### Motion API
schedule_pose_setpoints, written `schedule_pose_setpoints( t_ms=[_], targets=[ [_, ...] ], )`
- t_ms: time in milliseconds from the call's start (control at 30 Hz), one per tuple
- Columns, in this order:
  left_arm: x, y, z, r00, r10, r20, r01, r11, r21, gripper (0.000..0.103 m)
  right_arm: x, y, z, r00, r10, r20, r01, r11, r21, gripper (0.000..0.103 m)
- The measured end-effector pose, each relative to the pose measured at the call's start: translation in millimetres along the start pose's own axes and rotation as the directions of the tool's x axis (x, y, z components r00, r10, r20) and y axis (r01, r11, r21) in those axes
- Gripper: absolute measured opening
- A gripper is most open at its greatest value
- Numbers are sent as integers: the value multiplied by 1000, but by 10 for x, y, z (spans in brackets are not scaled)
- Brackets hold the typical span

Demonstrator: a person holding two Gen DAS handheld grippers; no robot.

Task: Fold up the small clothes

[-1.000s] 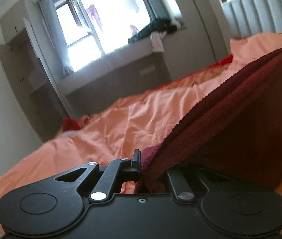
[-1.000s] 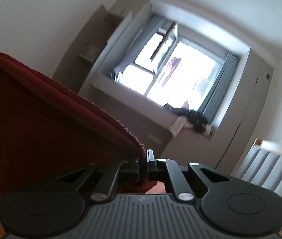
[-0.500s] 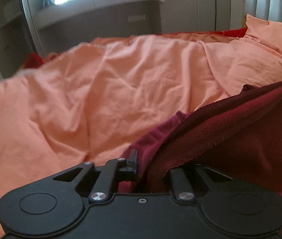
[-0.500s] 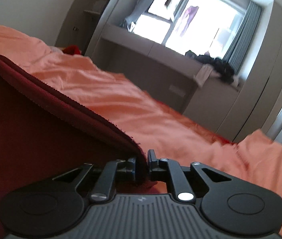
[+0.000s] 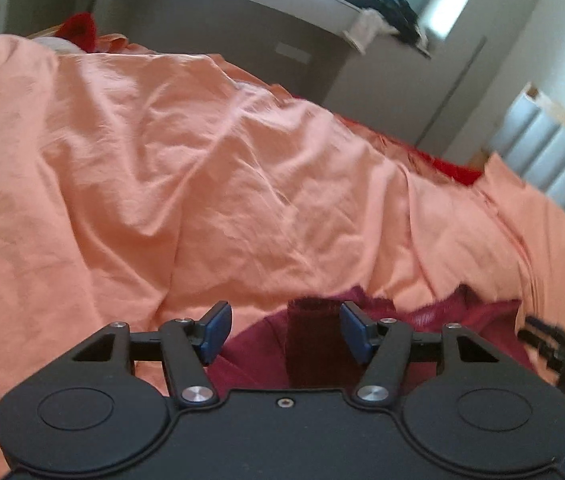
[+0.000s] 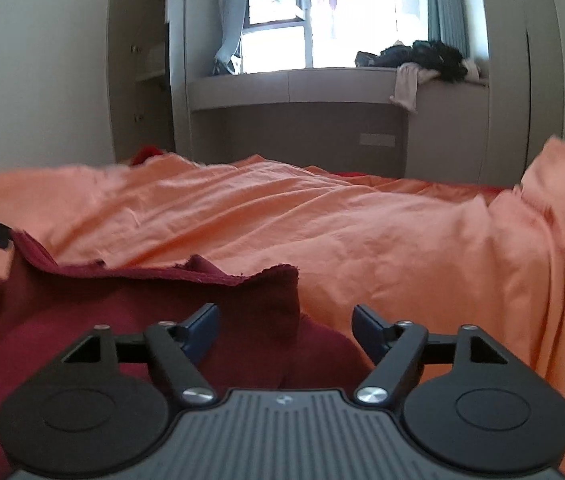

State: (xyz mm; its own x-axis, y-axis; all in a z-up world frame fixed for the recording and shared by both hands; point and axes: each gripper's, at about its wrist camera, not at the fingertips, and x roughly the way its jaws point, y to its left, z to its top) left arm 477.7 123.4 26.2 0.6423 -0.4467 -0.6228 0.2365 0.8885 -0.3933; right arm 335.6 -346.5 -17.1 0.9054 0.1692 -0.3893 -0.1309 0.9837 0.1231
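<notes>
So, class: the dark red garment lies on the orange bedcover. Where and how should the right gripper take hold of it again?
Grip the raised corner flap of the dark red garment, which stands up off the orange bedcover. Come in low from the near side, so the open right gripper, whose jaws have just been opening, straddles that thin edge.

Your garment (image 5: 314,344) is a dark red, fleecy cloth lying on the orange bed. In the left wrist view it sits at the lower centre, a darker upright fold of it standing in the middle, with lighter magenta folds spreading toward the lower right. In the right wrist view the garment (image 6: 122,304) fills the lower left; its raw top edge runs rumpled from the left edge to the centre, where one corner stands up in a peak.
</notes>
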Motion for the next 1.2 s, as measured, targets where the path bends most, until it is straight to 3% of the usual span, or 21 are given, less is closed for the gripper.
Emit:
schedule_pose_setpoints(
  t_ms=[167, 267, 367, 433, 500, 567, 633, 667, 700, 733, 867, 900, 967, 1200],
  targets=[
    [20, -62, -97, 1000, 16, -17, -15, 998, 64, 75, 36, -76, 8, 1000, 19, 8, -19, 999, 45, 80],
    [24, -60, -212, 1000, -7, -8, 7, 994, 111, 80, 90, -48, 7, 999, 36, 13, -37, 998, 42, 72],
    [25, -61, -302, 999, -44, 11, 42, 987, 156, 84, 150, -5, 1, 999, 31, 12, -31, 999, 27, 52],
    [55, -58, -338, 998, -59, 19, 54, 981, 184, 85, 173, -2, -5, 999, 32, 12, -32, 999, 32, 24],
    [141, -51, -346, 999, -43, 6, 42, 983, 181, 84, 166, -21, -18, 1000, 21, 17, -22, 999, 47, 9],
    [246, -46, -335, 1000, -11, -8, 13, 986, 163, 76, 131, -67, -23, 999, 25, 36, -28, 997, 78, 5],
    [322, -37, -314, 999, -27, -23, 29, 991, 132, 44, 96, -92, -20, 998, 21, 51, -26, 995, 97, 4],
    [345, -34, -303, 998, -46, -32, 49, 993, 111, 34, 74, -94, -15, 998, 16, 58, -22, 995, 99, 4],
    [359, -36, -292, 997, -68, -37, 71, 994, 86, 16, 58, -90, -12, 998, 13, 62, -19, 995, 98, 3],
    [355, -44, -288, 997, -76, -34, 78, 994, 76, 7, 40, -84, -7, 998, 9, 67, -16, 995, 96, 3],
    [181, -142, -213, 1000, -1, 5, 1, 999, 35, 5, -32, -62, 37, 996, -10, 89, 2, 996, 90, 3],
    [146, -115, -163, 997, 70, -33, -71, 997, -42, 5, -52, -66, 53, 995, -20, 93, 12, 995, 94, 3],
    [103, -48, -96, 987, 126, -95, -139, 980, -145, 4, -79, -85, 83, 994, -35, 99, 24, 994, 110, 3],
    [315, -193, -148, 960, 254, -121, -260, 965, -35, 6, 119, -49, 51, 997, -68, 26, 65, 992, 112, 3]
  ],
)
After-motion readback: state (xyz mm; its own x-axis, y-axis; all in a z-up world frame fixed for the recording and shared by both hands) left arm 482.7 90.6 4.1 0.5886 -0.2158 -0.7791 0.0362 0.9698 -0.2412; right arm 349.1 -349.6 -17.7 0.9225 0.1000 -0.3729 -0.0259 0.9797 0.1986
